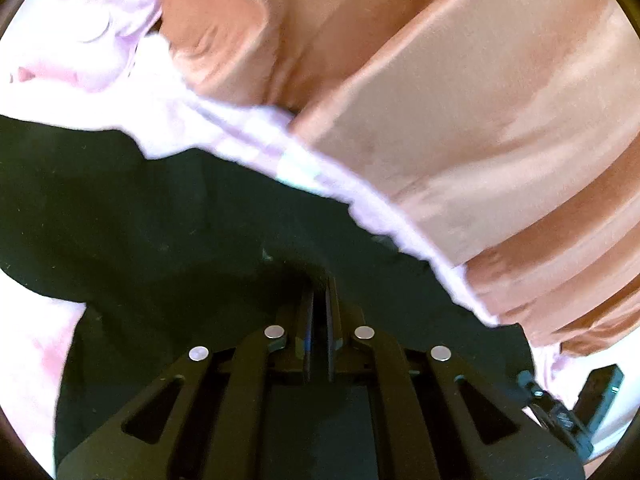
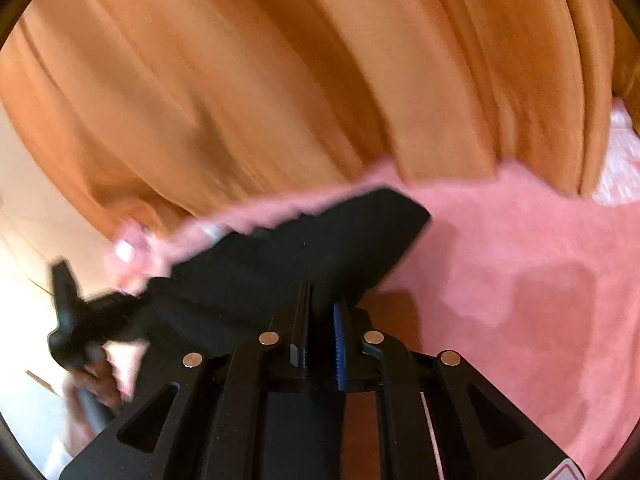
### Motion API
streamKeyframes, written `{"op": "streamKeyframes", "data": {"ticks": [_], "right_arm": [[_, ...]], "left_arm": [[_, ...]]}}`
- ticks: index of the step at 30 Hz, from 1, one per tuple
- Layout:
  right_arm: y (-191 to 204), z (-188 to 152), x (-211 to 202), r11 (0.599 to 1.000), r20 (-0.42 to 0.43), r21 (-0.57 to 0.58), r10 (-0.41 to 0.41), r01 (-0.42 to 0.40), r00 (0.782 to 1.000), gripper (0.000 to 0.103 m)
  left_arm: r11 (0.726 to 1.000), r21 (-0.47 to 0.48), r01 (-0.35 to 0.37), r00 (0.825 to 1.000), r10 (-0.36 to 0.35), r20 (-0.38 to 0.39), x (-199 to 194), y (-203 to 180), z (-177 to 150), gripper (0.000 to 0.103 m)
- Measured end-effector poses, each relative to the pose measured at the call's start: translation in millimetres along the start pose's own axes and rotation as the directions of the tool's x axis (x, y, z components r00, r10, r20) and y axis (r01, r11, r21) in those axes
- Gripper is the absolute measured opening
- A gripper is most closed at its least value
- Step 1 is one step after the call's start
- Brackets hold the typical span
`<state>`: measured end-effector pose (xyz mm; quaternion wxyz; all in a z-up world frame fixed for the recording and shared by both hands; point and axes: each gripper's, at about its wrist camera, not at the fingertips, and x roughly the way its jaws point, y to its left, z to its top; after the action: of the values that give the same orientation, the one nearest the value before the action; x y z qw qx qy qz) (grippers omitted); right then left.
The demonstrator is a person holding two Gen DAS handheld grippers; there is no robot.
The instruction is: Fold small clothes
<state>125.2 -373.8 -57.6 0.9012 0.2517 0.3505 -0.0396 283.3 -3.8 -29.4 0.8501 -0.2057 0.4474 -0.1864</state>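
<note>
A black garment point(image 1: 168, 216) lies over a pink blanket point(image 1: 160, 120) and fills the lower half of the left wrist view. My left gripper point(image 1: 319, 280) is shut on the black garment's cloth. In the right wrist view the same black garment point(image 2: 304, 248) is lifted off the pink blanket point(image 2: 520, 280), stretched to the left. My right gripper point(image 2: 322, 292) is shut on its edge. My left gripper point(image 2: 76, 320) shows blurred at the left, holding the other end.
An orange curtain point(image 2: 280, 80) hangs behind the blanket and fills the top of both views point(image 1: 440, 80). A rumpled pale pink cloth point(image 1: 100, 40) lies at the upper left. A white patterned cloth point(image 2: 620, 160) shows at the far right.
</note>
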Motion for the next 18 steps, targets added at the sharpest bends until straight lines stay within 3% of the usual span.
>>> {"op": "streamKeyframes", "data": {"ticks": [2,3,6,9,11,13,15,17,18], "right_arm": [[-21,-16,27,0.996,-0.108,0.025,-0.081,0.084,0.991,0.004],[-30,-23,33,0.996,-0.124,0.057,-0.059,0.066,0.990,0.004],[-25,-17,18,0.997,-0.095,0.069,-0.034,0.040,0.995,0.006],[-14,-20,4,0.998,-0.081,0.039,-0.036,0.039,0.996,0.025],[-15,-29,6,0.999,-0.124,0.032,-0.036,0.041,0.992,0.052],[-18,-42,22,0.998,-0.188,0.008,-0.065,0.068,0.980,0.052],[-13,-48,28,0.997,-0.163,-0.021,-0.082,0.080,0.983,0.049],[-7,-45,29,0.998,-0.168,-0.033,-0.051,0.046,0.984,0.011],[-4,-43,23,0.998,-0.146,-0.030,-0.059,0.055,0.988,0.011]], "left_arm": [[0.997,0.014,-0.076,0.995,0.077,-0.060,23,13,-12,0.004],[0.997,0.006,-0.082,0.993,0.082,-0.085,30,17,-16,0.004],[0.997,0.026,-0.069,0.995,0.071,-0.071,29,16,-20,0.004],[0.998,0.016,-0.057,0.995,0.058,-0.086,29,17,-20,0.005],[0.999,-0.006,-0.040,0.995,0.039,-0.093,28,22,-23,0.006],[0.999,-0.018,-0.031,0.995,0.029,-0.095,27,22,-23,0.006],[0.999,-0.031,-0.027,0.996,0.024,-0.091,23,23,-24,0.005],[0.999,-0.022,-0.035,0.995,0.033,-0.090,22,20,-26,0.005],[0.999,-0.014,-0.041,0.995,0.040,-0.091,21,20,-26,0.005]]}}
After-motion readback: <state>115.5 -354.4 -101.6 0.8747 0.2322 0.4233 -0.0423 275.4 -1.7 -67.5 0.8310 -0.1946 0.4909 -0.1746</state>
